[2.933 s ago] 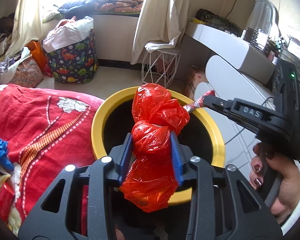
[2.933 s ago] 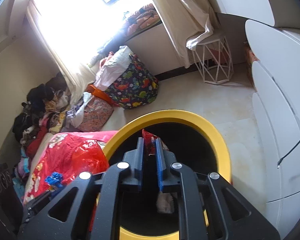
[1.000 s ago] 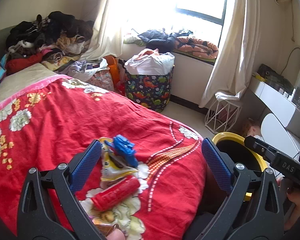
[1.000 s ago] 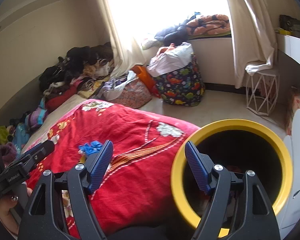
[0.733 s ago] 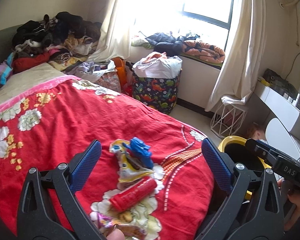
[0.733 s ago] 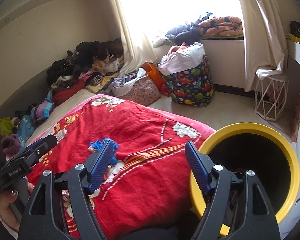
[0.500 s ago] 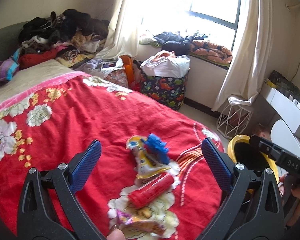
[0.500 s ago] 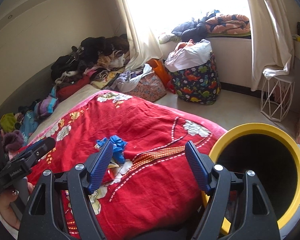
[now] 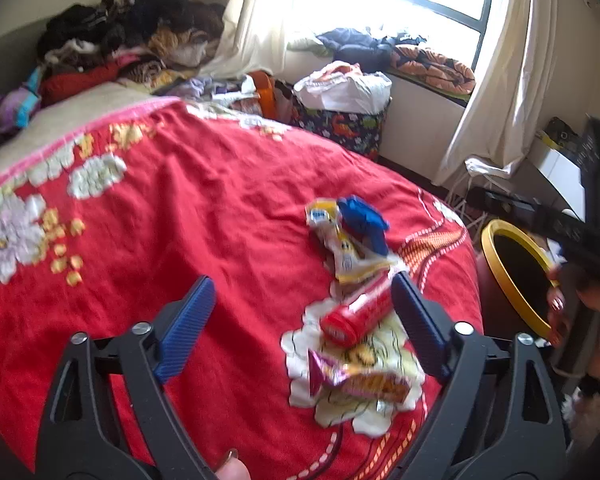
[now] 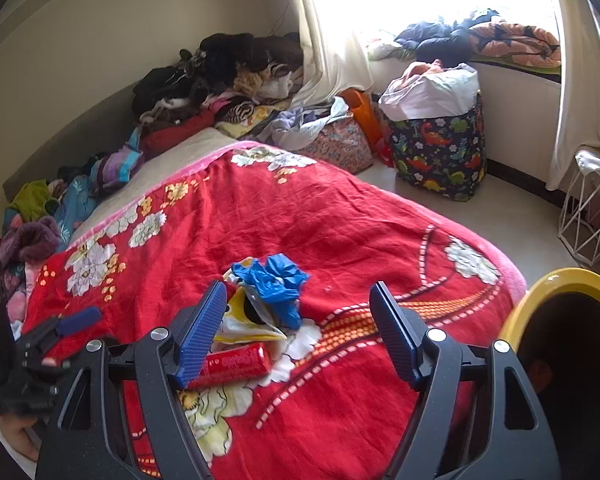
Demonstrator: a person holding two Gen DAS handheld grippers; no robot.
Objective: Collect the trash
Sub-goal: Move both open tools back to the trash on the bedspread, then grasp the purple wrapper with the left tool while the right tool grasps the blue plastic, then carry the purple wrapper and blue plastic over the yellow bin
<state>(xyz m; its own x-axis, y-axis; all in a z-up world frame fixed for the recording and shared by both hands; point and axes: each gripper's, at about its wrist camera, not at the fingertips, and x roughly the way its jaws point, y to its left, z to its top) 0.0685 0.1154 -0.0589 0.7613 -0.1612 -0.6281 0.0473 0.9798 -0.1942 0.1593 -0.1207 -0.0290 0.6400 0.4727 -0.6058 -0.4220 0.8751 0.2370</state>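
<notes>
So both grippers are over the bed [image 10: 380, 216] right now, the one with the red flowery blanket, and neither is holding anything. The left gripper [image 9: 300, 312] has its blue pads spread wide, though its jaws have just been closing in a bit, with nothing pinched yet. The red tube [image 9: 356, 314] lies just inside its right-hand pad, close enough that I can't tell if they're touching. The right gripper [image 10: 298, 322] is spread open too, hanging above the blanket with only bare fabric between its pads.

The trash is all in one little cluster near the foot end of the bed. A crumpled blue glove [image 10: 276, 284] sits on top of a yellow and white snack wrapper [image 9: 350, 254]. Right next to that is the red tube, lying on its side on a white flower in the blanket. Just below it in the left wrist view there's a purple and orange wrapper [image 9: 360, 378], a bit blurry.

The yellow-rimmed bin [image 9: 508, 276] stands on the floor just beside the bed corner, dark inside. From the left camera you can see the person's hand [image 9: 592, 332] on the other gripper's handle over by the bin.
</notes>
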